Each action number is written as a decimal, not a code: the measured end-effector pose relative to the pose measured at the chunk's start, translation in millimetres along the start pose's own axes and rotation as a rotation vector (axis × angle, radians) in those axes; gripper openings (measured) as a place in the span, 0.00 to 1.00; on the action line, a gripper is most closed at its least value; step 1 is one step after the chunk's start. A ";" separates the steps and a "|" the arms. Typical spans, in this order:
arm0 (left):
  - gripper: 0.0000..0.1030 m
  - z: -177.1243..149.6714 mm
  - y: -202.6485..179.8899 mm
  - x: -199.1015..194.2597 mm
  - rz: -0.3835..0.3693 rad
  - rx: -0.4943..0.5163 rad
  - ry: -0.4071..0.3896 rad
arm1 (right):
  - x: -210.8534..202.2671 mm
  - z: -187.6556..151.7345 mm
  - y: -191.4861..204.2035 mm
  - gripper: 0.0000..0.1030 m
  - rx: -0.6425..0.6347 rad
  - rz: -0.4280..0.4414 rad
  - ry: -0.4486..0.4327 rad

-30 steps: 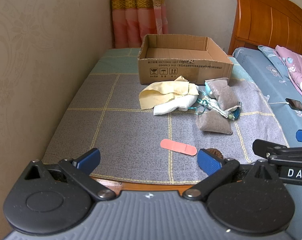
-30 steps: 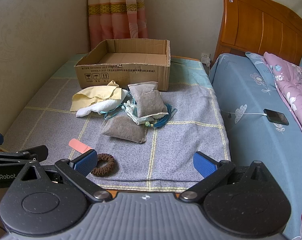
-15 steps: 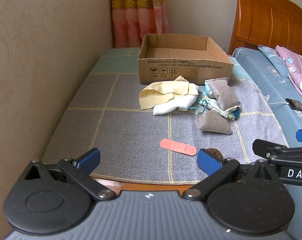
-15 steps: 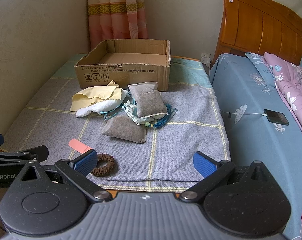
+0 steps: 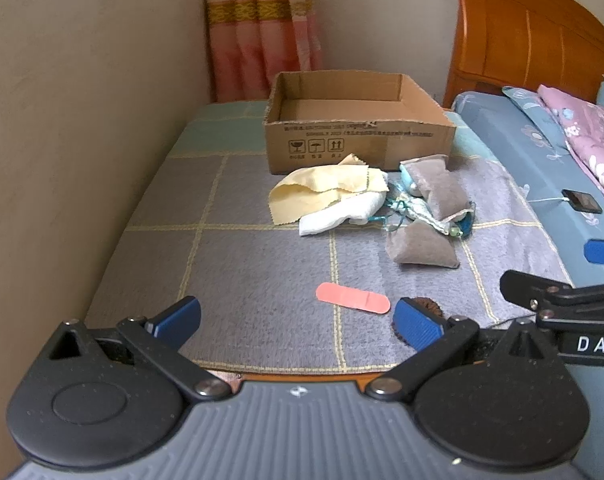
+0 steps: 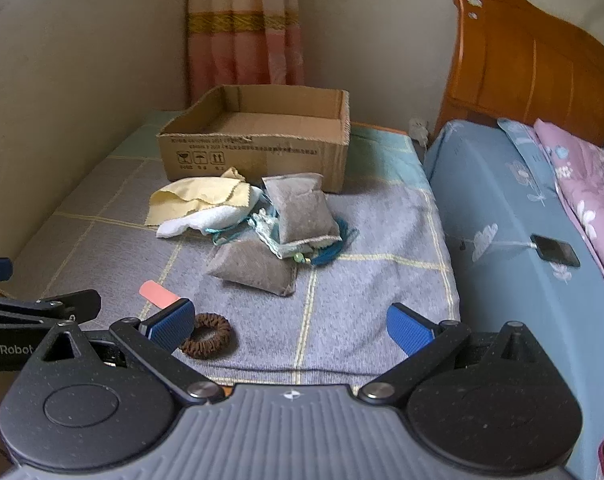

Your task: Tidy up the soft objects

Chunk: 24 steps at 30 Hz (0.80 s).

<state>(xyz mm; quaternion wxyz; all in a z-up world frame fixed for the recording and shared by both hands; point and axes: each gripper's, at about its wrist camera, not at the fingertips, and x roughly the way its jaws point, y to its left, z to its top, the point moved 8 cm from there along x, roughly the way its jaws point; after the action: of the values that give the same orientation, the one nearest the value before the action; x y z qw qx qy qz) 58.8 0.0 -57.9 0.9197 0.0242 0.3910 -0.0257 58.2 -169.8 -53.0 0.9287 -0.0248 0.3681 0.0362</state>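
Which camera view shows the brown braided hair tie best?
The right wrist view: the brown braided hair tie lies there as a nearly whole ring on the grey blanket. In the left wrist view only its edge shows behind the left gripper.

A bedroom in a home. At the upper right of the frame stands a carved wooden headboard [image 6: 534, 72], below it a bed [image 6: 498, 208] in blue floral sheets with a pink quilt [image 6: 582, 184]. A pink striped curtain [image 6: 241, 24] hangs at top centre against plain papered walls, and a phone [image 6: 554, 249] lies charging on the sheet.
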 end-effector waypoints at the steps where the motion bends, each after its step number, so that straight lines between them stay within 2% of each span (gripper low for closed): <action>1: 0.99 1.2 0.8 -0.8 -0.006 0.003 -0.012 | -0.1 0.7 0.5 1.00 -0.013 0.006 -0.008; 4: 0.99 4.5 3.8 -1.6 -0.005 0.021 -0.037 | -0.4 1.9 2.1 1.00 -0.062 0.028 -0.038; 9: 0.99 2.9 8.8 4.0 -0.017 0.018 -0.034 | 8.8 -4.5 6.9 1.00 -0.136 0.087 -0.048; 13: 0.99 5.1 20.6 8.7 0.022 0.032 -0.086 | 23.6 -15.8 11.7 1.00 -0.202 0.124 -0.046; 18: 0.99 2.6 34.4 22.6 0.005 0.015 -0.051 | 45.5 -29.6 16.7 1.00 -0.227 0.161 0.007; 24: 0.99 0.1 34.0 33.0 -0.022 0.027 -0.029 | 65.3 -33.8 34.7 1.00 -0.262 0.211 0.041</action>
<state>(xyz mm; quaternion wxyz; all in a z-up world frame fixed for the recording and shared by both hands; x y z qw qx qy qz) 84.0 33.0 -80.8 0.9244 0.0323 0.3777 -0.0415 79.7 -134.5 -123.1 0.9008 -0.1074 0.3799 0.1808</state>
